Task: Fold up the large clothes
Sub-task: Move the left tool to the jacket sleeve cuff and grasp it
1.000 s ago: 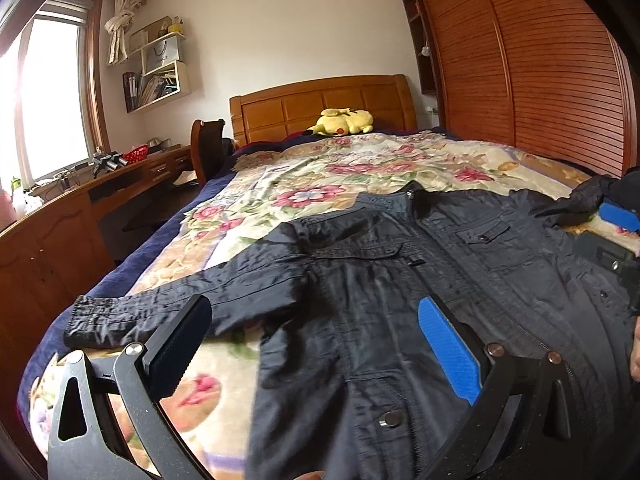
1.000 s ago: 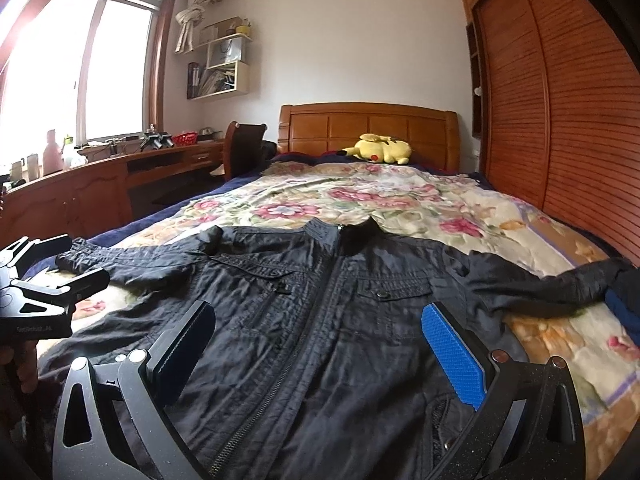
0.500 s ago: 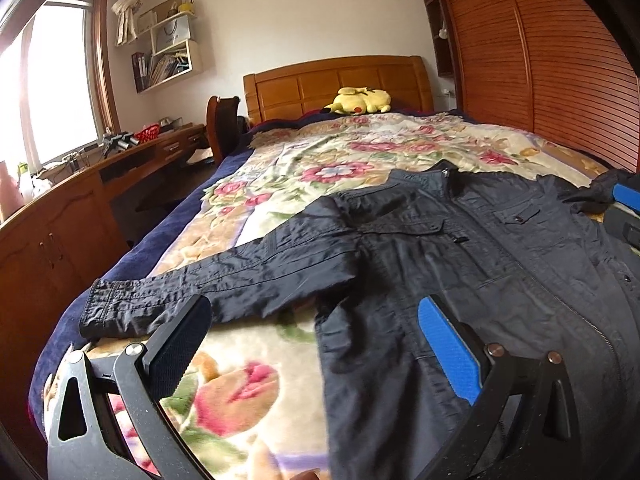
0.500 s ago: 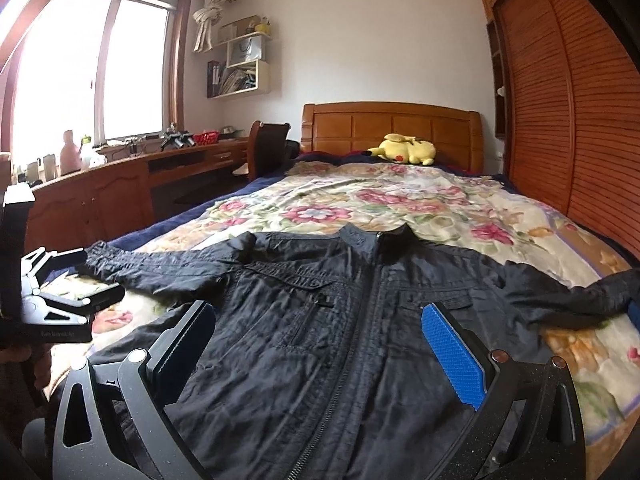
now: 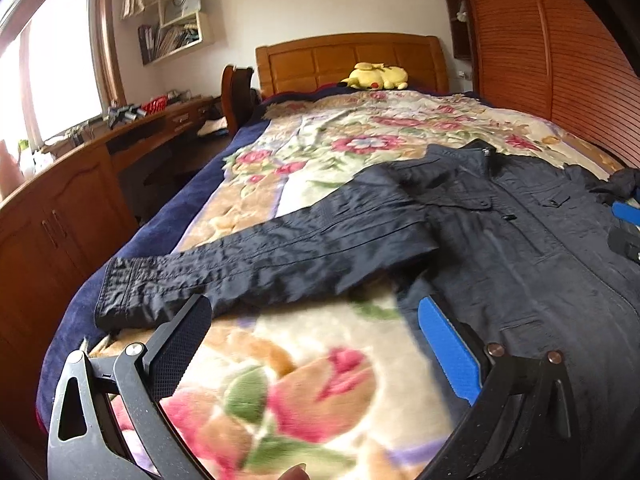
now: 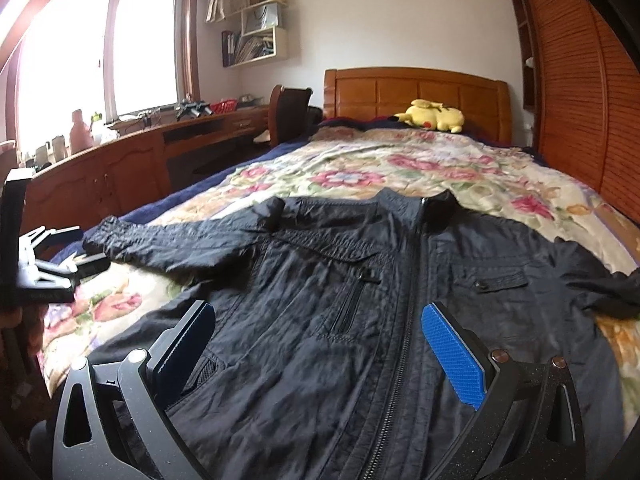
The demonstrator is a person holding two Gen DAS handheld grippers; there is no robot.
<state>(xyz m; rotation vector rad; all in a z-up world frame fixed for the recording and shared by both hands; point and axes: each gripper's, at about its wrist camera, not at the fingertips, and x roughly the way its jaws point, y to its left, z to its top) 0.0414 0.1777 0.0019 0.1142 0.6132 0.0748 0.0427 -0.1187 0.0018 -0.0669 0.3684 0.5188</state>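
A dark navy zip jacket [image 6: 384, 304] lies face up and spread flat on the floral bedspread [image 6: 400, 168], collar toward the headboard. It also shows in the left wrist view [image 5: 500, 248], with its left sleeve [image 5: 256, 264] stretched out toward the bed's left edge. My left gripper [image 5: 312, 344] is open and empty, low over the bedspread just in front of that sleeve; it also shows in the right wrist view [image 6: 60, 256]. My right gripper [image 6: 316, 344] is open and empty above the jacket's lower front, near the zip. Its blue pad shows at the left wrist view's right edge [image 5: 626, 213].
A yellow plush toy [image 6: 434, 116] lies by the wooden headboard [image 6: 416, 96]. A long wooden desk [image 6: 120, 160] with a chair [image 6: 290, 114] runs along the left under the window. A slatted wooden wardrobe [image 6: 580, 92] lines the right side.
My left gripper has moved left, off the jacket body toward the left sleeve. My right gripper has shifted left toward the zip. Both stay open.
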